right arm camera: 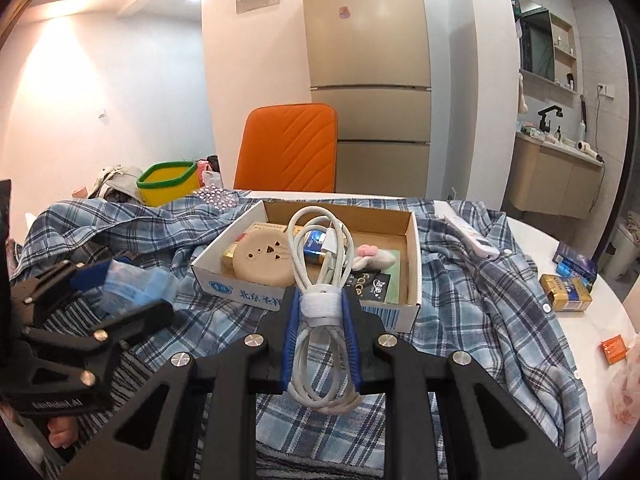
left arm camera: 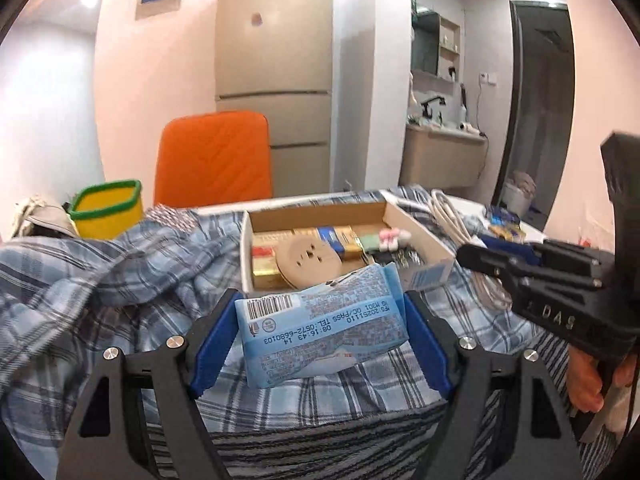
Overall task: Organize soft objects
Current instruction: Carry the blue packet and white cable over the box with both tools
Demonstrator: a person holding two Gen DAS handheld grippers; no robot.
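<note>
Both loads look ready for stowing: the left gripper (left arm camera: 320, 336) is clamped on a blue tissue pack (left arm camera: 320, 328), the right gripper (right arm camera: 320, 332) is closed on a coiled white cable (right arm camera: 320, 280), both just before the cardboard box (right arm camera: 414, 248). That box holds a round tan disc (right arm camera: 260, 260), gold packets and a small plush; the next move needs a free corner

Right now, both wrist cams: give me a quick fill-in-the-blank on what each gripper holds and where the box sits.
1. The left gripper is shut on a light ____ packet.
2. The right gripper is shut on a bundled ____ cable.
3. The cardboard box rests on a ____ shirt.

Missing words: blue; white; plaid
</note>
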